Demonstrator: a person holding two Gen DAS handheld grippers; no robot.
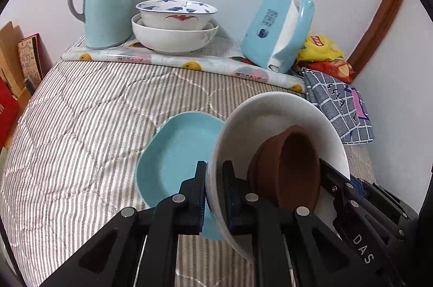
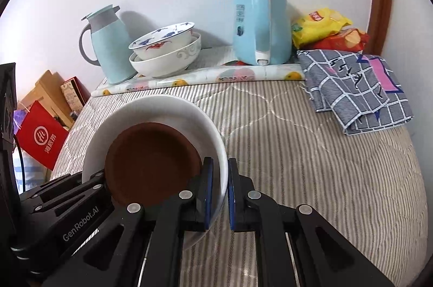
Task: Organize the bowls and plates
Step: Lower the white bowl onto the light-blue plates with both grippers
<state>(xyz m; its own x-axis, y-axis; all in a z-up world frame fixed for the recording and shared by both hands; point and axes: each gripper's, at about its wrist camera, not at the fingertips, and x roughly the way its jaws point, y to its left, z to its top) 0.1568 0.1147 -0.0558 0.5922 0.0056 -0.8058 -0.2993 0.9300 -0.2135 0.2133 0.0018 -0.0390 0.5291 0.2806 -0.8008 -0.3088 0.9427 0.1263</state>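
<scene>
A white bowl (image 1: 273,114) with a brown dish (image 1: 295,165) inside is held between both grippers above the striped cloth. My left gripper (image 1: 215,189) is shut on its left rim. My right gripper (image 2: 220,187) is shut on its right rim (image 2: 216,141); the brown dish (image 2: 151,165) lies in it. A light blue square plate (image 1: 176,157) lies on the cloth beneath and left of the bowl. A blue-patterned bowl (image 1: 176,12) sits nested in a larger white bowl (image 1: 173,39) at the back.
A teal thermos jug (image 1: 105,3) stands left of the stacked bowls. A blue kettle (image 2: 259,22), snack bags (image 2: 324,27) and a folded checked cloth (image 2: 354,86) lie at the back right. A red bag (image 2: 40,138) and boxes stand off the left edge.
</scene>
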